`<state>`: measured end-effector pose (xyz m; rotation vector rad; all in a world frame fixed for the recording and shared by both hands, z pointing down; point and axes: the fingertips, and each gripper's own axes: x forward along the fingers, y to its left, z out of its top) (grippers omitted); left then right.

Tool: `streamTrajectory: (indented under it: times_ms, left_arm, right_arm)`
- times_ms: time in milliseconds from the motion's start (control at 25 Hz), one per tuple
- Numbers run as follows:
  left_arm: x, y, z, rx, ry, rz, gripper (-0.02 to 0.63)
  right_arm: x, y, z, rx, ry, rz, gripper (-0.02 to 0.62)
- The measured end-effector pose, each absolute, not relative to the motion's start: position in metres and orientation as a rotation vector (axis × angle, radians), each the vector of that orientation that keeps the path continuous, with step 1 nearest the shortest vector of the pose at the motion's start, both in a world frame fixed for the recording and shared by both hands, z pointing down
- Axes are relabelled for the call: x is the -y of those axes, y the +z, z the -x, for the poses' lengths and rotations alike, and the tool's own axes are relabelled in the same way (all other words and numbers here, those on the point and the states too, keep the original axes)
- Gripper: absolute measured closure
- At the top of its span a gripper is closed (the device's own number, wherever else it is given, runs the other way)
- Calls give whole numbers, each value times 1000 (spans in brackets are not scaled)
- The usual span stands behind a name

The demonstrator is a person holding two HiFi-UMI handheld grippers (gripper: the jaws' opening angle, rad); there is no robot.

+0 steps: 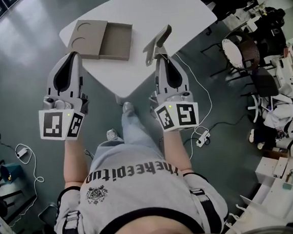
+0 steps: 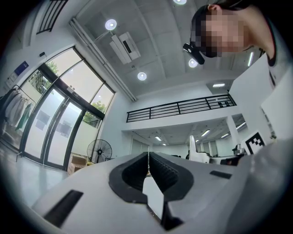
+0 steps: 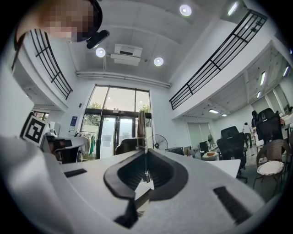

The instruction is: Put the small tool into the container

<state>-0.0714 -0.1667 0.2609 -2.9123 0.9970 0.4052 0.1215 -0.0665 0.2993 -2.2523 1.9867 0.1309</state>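
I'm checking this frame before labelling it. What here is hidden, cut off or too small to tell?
The small tool: distant in the head view, its lower end covered by the right gripper shut on it; the right gripper view shows only a thin edge.
The container: too small in the head view for inner detail; neither gripper view shows it.
The table: its far corner is cut by the head view's top edge.
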Motion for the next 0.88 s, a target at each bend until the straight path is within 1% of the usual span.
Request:
streamTrajectory:
  times_ms: [440,880]
  left_arm:
    - [244,254,18,-1071,410,2872,594]
    - [295,261,-5,-1227,402,2815,594]
  right_arm:
    - [160,303,-174,-2079,113,2185,591]
    - [239,330,-200,-2296,91,2104,591]
